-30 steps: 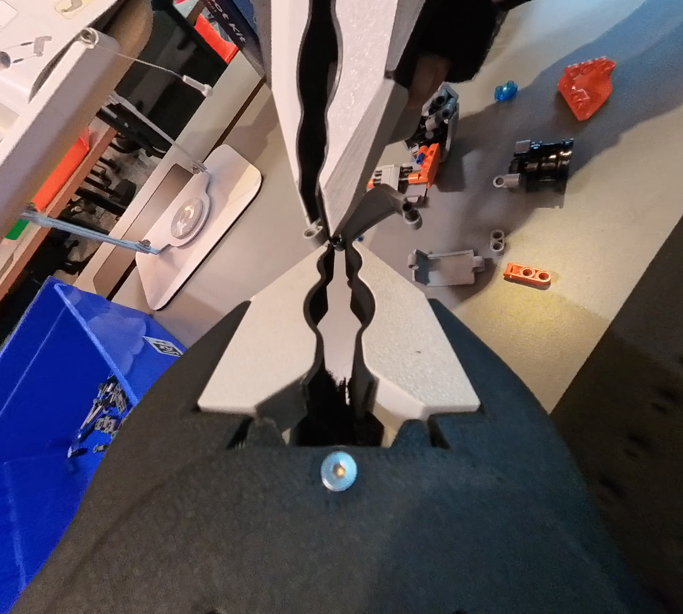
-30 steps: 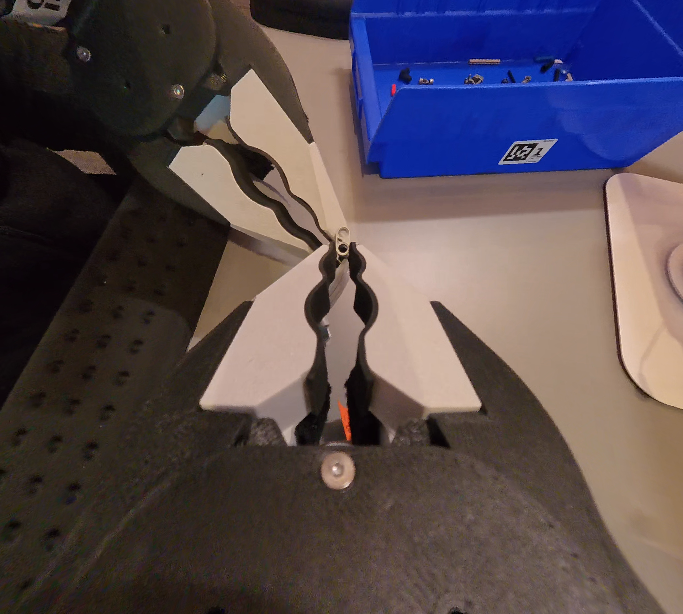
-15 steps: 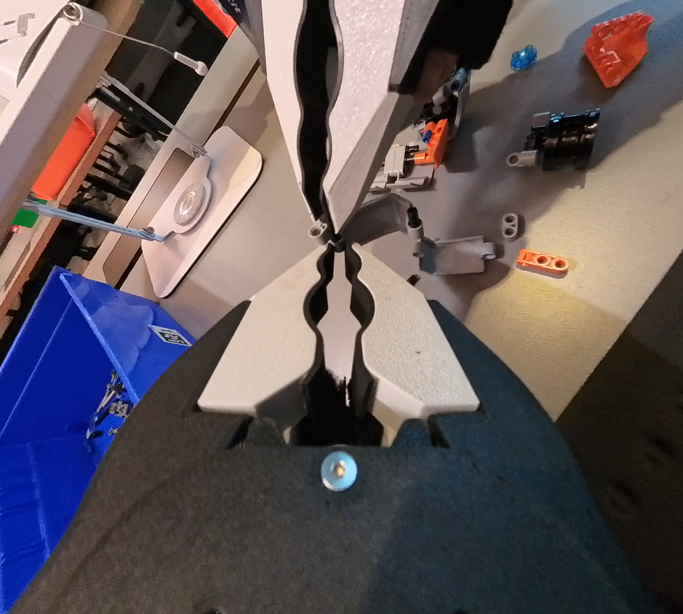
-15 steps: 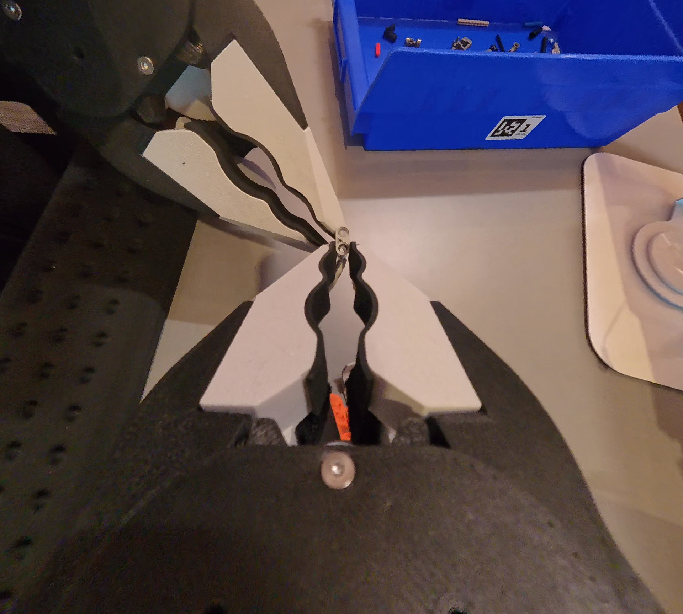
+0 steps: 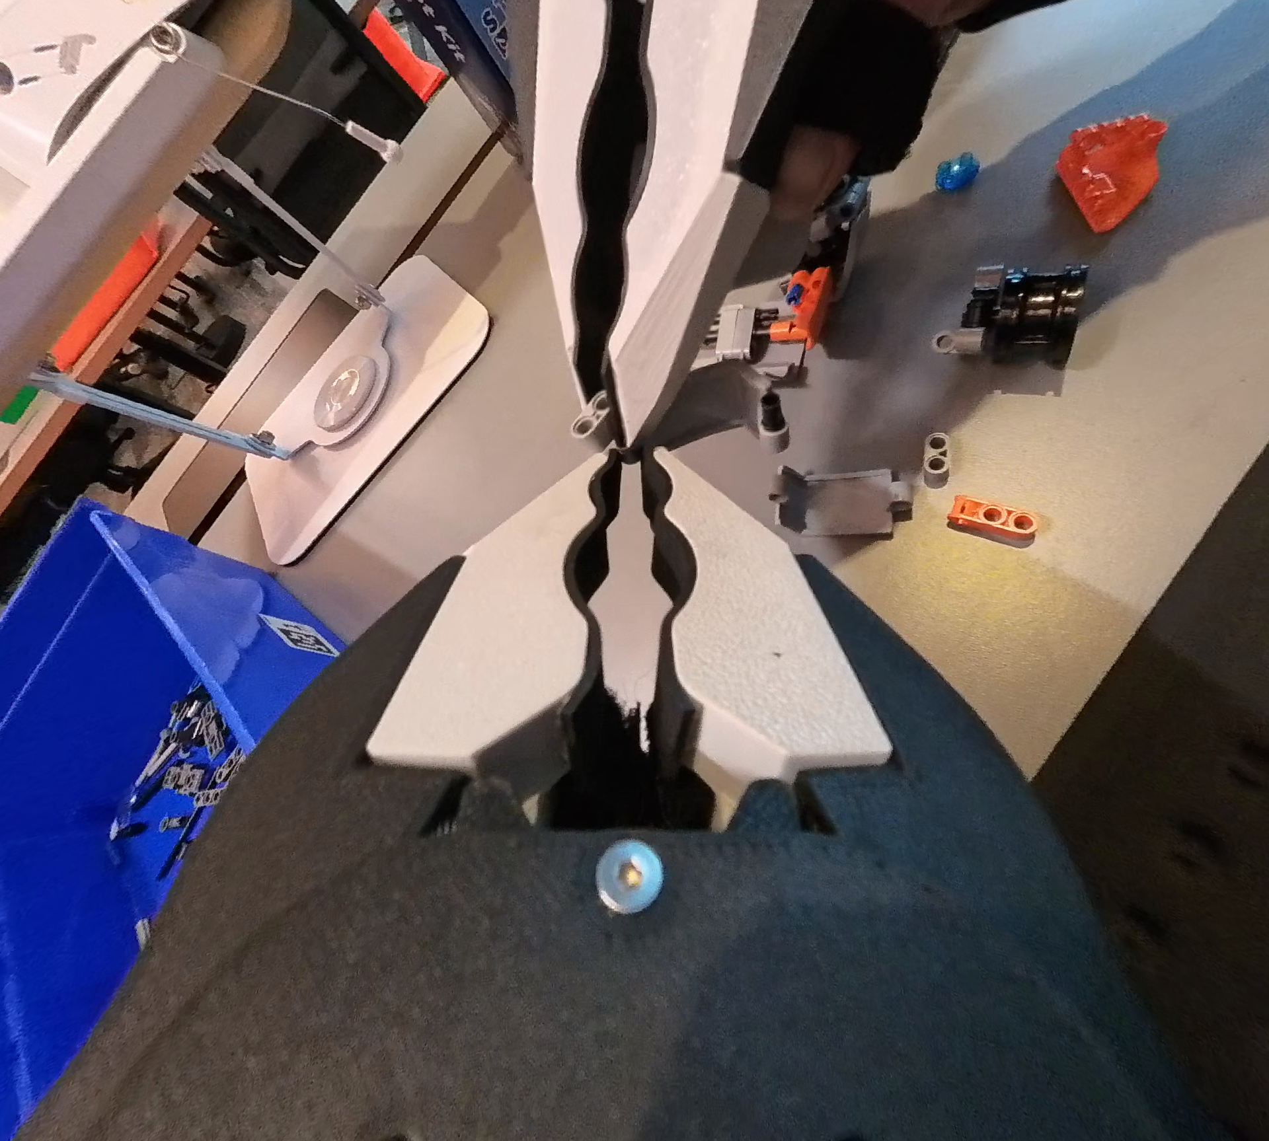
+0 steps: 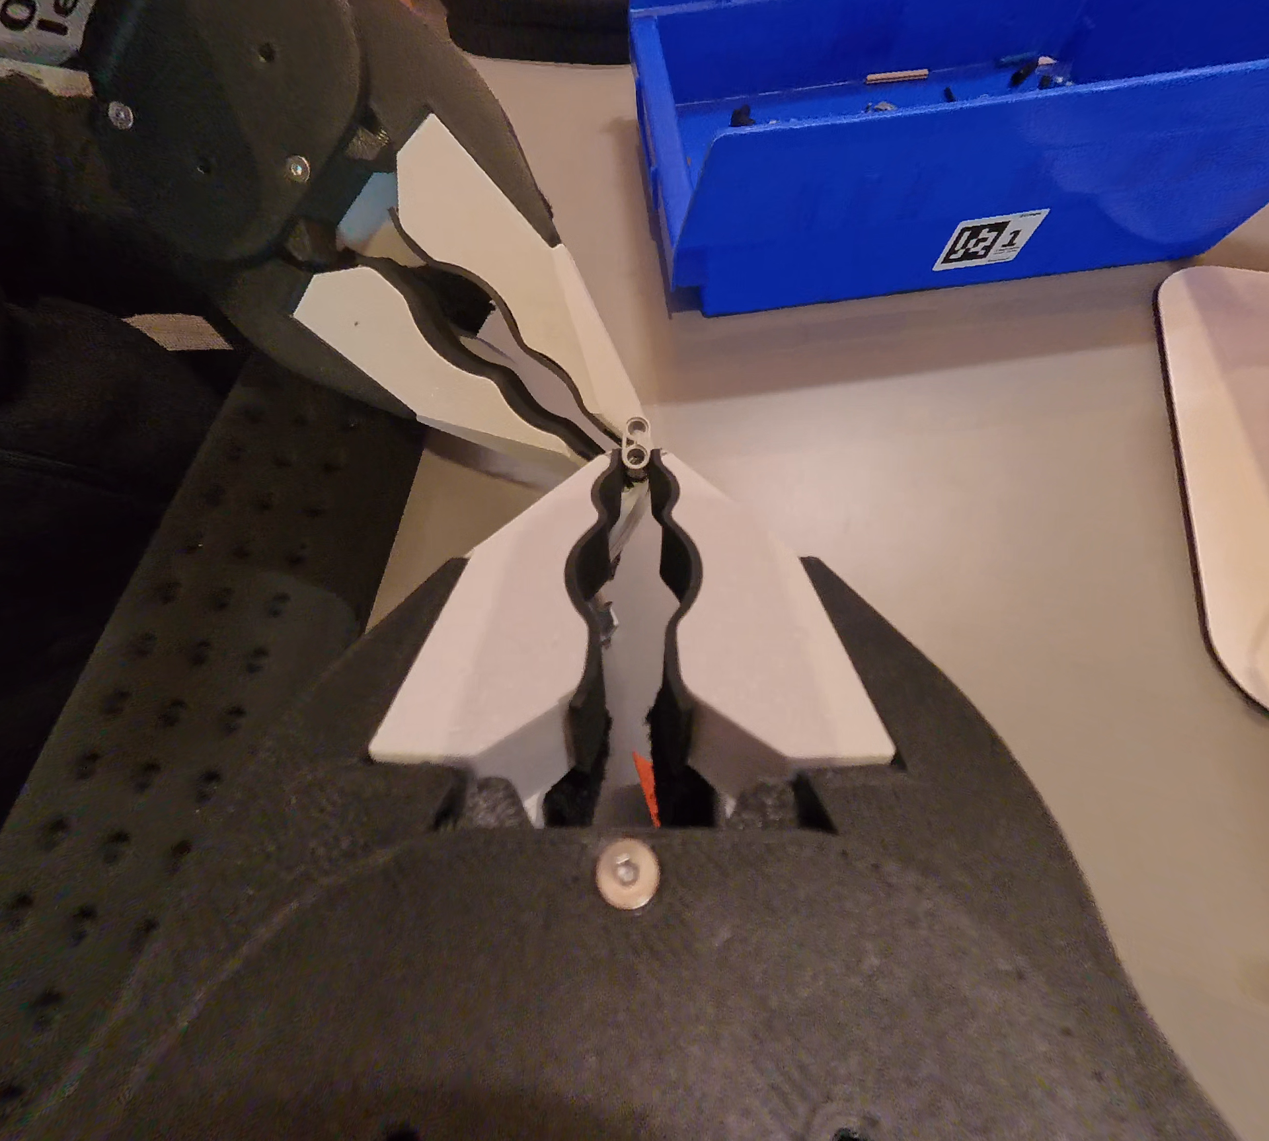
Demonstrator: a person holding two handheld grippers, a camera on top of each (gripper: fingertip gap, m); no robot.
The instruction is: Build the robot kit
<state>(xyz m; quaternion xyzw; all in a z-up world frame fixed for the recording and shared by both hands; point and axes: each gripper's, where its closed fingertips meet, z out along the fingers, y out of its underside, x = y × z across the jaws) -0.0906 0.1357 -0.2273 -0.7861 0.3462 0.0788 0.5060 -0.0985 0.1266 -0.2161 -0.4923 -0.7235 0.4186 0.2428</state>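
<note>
My two grippers meet tip to tip above the grey table (image 6: 893,490). My right gripper (image 6: 637,461) is shut on a small grey two-hole connector (image 6: 637,442), which sticks out past its tips. It also shows in the left wrist view (image 5: 590,419), where the right gripper (image 5: 608,421) comes down from the top. My left gripper (image 5: 626,456) is shut, with a tiny black piece (image 5: 626,457) pinched at its tips, right against the connector. In the right wrist view the left gripper (image 6: 611,443) reaches in from the upper left.
A blue bin (image 6: 961,202) with small parts stands behind; it also shows in the left wrist view (image 5: 103,662). A white stand base (image 5: 357,408) is nearby. Loose parts lie right: an orange plate (image 5: 992,519), a grey panel (image 5: 841,500), a black wheel block (image 5: 1030,315), a translucent orange piece (image 5: 1109,174). The grippers are tip to tip, or close to it.
Both grippers stay shut and tip to tip. The pair has shifted slightly, so the bin and loose parts have slid a little in both views.
</note>
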